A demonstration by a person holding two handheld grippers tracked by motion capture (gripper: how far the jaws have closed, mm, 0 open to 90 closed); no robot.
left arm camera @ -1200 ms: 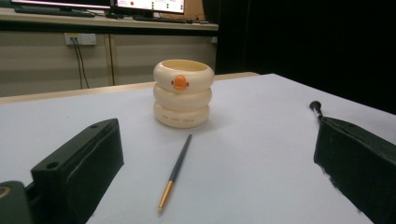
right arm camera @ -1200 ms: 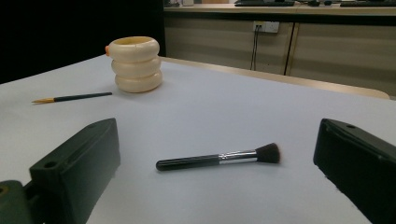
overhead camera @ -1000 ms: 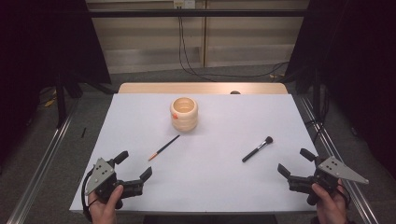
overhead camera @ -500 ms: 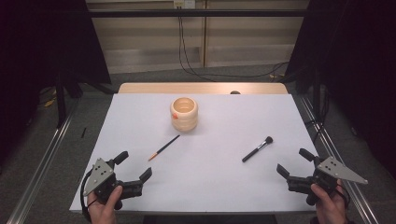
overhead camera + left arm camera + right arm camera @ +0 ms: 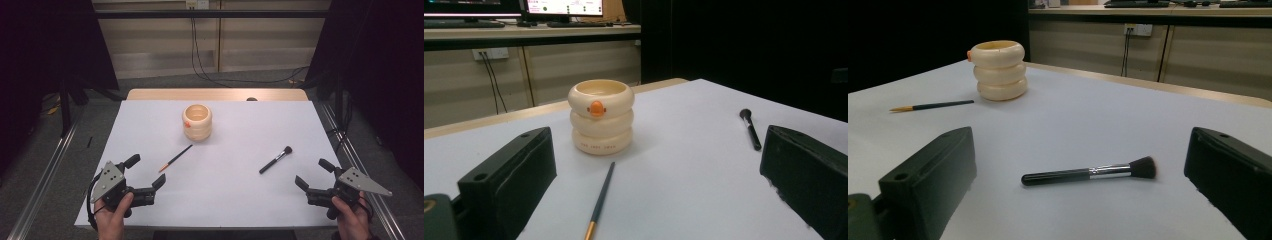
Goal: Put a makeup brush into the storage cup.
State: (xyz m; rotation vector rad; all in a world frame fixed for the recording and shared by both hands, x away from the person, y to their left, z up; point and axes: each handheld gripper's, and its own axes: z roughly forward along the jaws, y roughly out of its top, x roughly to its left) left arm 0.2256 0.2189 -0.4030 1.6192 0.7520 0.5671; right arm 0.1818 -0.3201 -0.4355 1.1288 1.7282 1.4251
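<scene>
Both brushes (image 5: 275, 159) (image 5: 175, 158) ahead of open tongs (image 5: 315, 176) (image 5: 146, 171).

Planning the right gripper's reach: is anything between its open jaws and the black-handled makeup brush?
Nothing visible. In the right gripper view, only bare white table cover lies between the right gripper and the black-handled makeup brush. The cream ringed holder and thin paintbrush sit well off to the side.

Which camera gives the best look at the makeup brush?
The right gripper view: the makeup brush lies close and side-on, showing handle, ferrule and bristles. The high view shows it small; the left gripper view shows it far off.
</scene>
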